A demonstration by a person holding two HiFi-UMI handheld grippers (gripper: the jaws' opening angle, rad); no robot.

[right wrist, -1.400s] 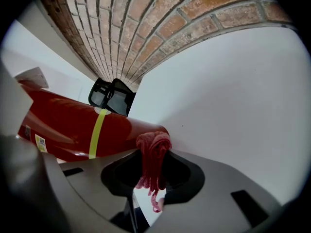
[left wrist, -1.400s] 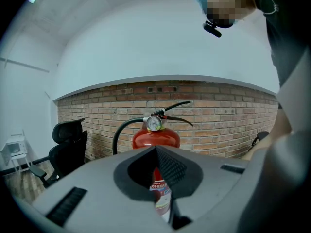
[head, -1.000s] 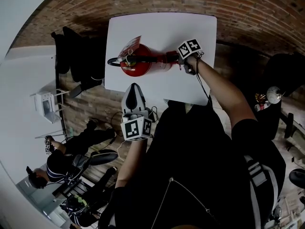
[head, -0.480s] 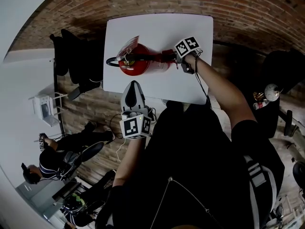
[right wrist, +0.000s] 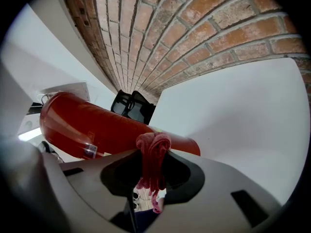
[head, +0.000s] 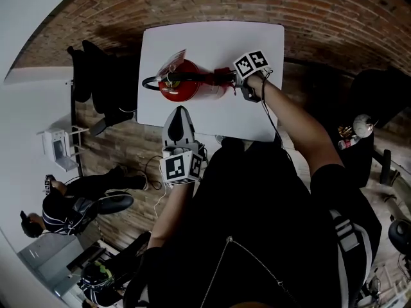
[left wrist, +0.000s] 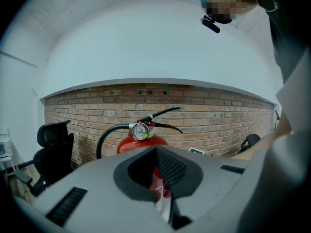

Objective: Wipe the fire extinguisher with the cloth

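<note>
Fire extinguisher (head: 186, 88) upright on a white tabletop (head: 212, 37), red cylinder standing on its base with the gauge, black hose and lever handles at the top. The right hand-held gripper (head: 232, 81) pinches a bunched red cloth (right wrist: 153, 152) between its jaws, and the wad appears to touch the low part of the cylinder, close to the base.

From that hand-held gripper the extinguisher lies directly to the left, its long axis vertical. Judging by this, wiping strokes would run up the body or around it. The right arm is plainly the nearer one.

The left hand-held gripper (head: 180, 112) hangs off the near edge of the tabletop, apart from the extinguisher but pointed at it. Its jaws are pressed together at the tips with nothing between them; only the red body shows beyond.

By count: one extinguisher, one cloth, two hand-held grippers, one tabletop. A black office chair (head: 96, 69) stands beside the tabletop's left edge, with brickwork behind.
</note>
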